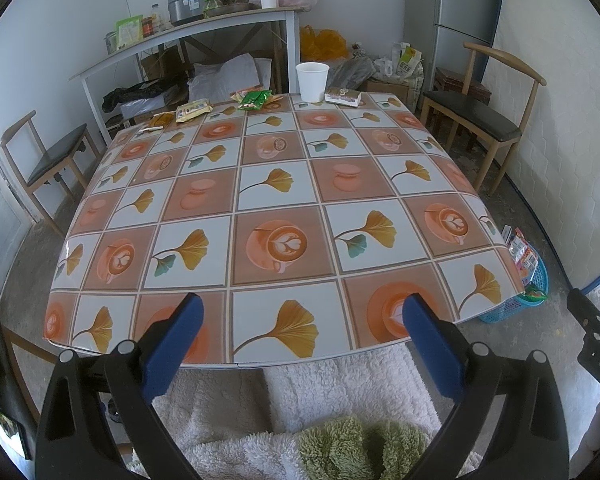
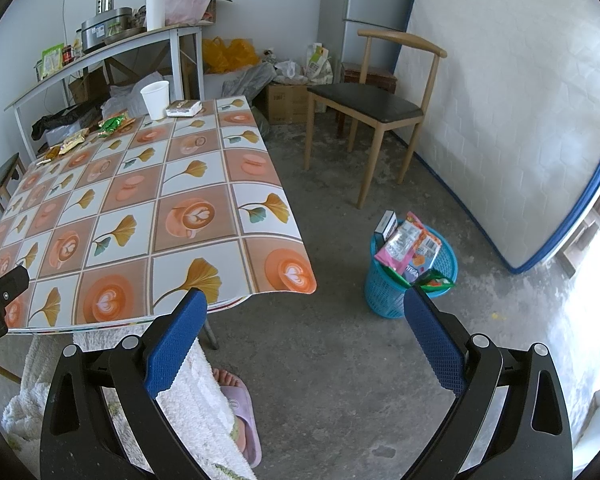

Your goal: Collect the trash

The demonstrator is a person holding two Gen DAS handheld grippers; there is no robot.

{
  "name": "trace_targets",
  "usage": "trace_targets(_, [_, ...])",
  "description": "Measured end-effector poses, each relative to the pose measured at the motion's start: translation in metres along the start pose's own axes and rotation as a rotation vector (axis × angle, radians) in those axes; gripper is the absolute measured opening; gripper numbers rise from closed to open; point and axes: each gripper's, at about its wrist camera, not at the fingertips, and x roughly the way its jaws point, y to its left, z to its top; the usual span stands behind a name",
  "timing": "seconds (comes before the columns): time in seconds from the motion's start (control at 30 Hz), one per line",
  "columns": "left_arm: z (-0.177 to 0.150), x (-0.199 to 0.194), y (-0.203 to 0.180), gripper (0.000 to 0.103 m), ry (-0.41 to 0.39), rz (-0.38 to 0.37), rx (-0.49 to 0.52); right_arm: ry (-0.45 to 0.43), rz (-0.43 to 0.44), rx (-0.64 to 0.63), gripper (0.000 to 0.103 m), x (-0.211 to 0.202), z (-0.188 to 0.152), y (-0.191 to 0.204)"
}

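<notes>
Blue plastic basket (image 2: 410, 276) standing on the concrete floor (image 2: 320, 360) just off the near right corner of the worktop (image 2: 140, 208); it is heaped above its rim with snack wrappers (image 2: 410, 246) and a small box (image 2: 386, 226), one green wrapper (image 2: 436, 282) hanging over the near rim. White paper cup (image 1: 312, 81) upright at the far edge of the worktop, contents not visible, with a flat packet (image 1: 343, 96) beside it. Remaining trash lies along the same far edge: a green wrapper (image 1: 255, 99), a yellow packet (image 1: 193, 111) and an orange wrapper (image 1: 161, 119). The patterned middle and near part of the worktop carries nothing. Left gripper (image 1: 298, 316) held over the near edge, jaws spread wide, holding nothing. Right gripper (image 2: 304, 314) off the near right corner above bare floor, jaws likewise spread and holding nothing; the basket lies just beyond its right fingertip. A chair (image 2: 374, 104) stands well beyond the basket.
</notes>
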Motion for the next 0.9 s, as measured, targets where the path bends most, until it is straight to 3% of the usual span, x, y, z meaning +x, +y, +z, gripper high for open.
trace_targets(0.9, [0.0016,-0.0035,0.0049,0.098,-0.011,0.008,-0.004,-0.001,-0.001,0.001,0.094,-0.0001,-0.0001,0.0017])
